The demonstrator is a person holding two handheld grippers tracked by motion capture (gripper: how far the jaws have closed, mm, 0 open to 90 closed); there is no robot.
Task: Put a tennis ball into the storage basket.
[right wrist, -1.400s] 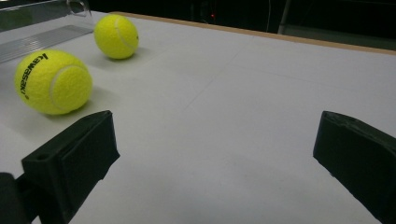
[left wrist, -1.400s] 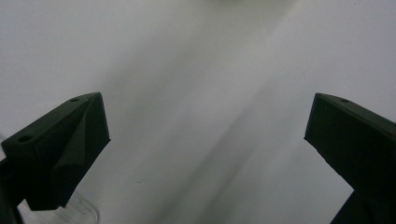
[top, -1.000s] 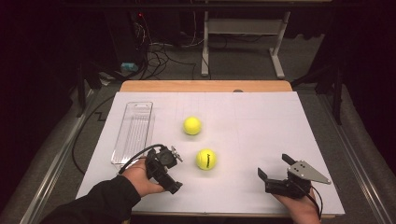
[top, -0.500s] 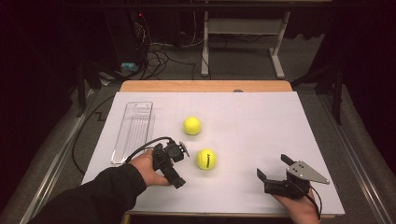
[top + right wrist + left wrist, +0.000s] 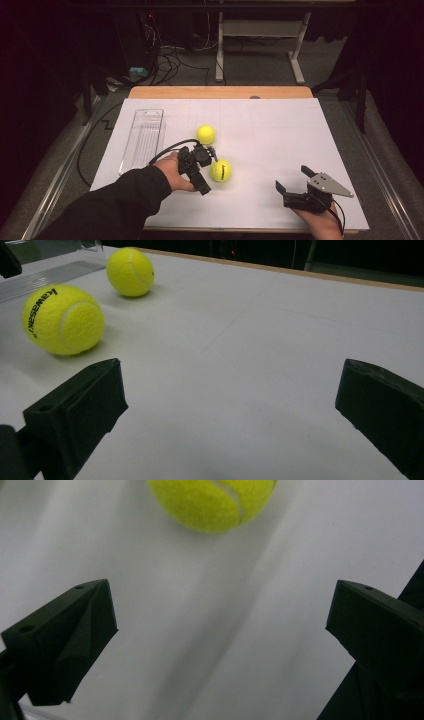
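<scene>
On the white bench (image 5: 260,130) lie two fuzzy yellow-green tennis balls. The near ball (image 5: 220,170), with black lettering and a pale seam, sits just beside the left gripper (image 5: 212,151), whose jaws stand wide apart and empty. The far ball (image 5: 205,134) rests close behind it. Well to the right, the right gripper (image 5: 294,180) also gapes open, holding nothing. A clear tray (image 5: 143,139) lies at the left.

A white-topped table (image 5: 280,135) carries two yellow tennis balls (image 5: 206,134) (image 5: 220,170) near the middle and a clear plastic tray (image 5: 142,140) at left.
</scene>
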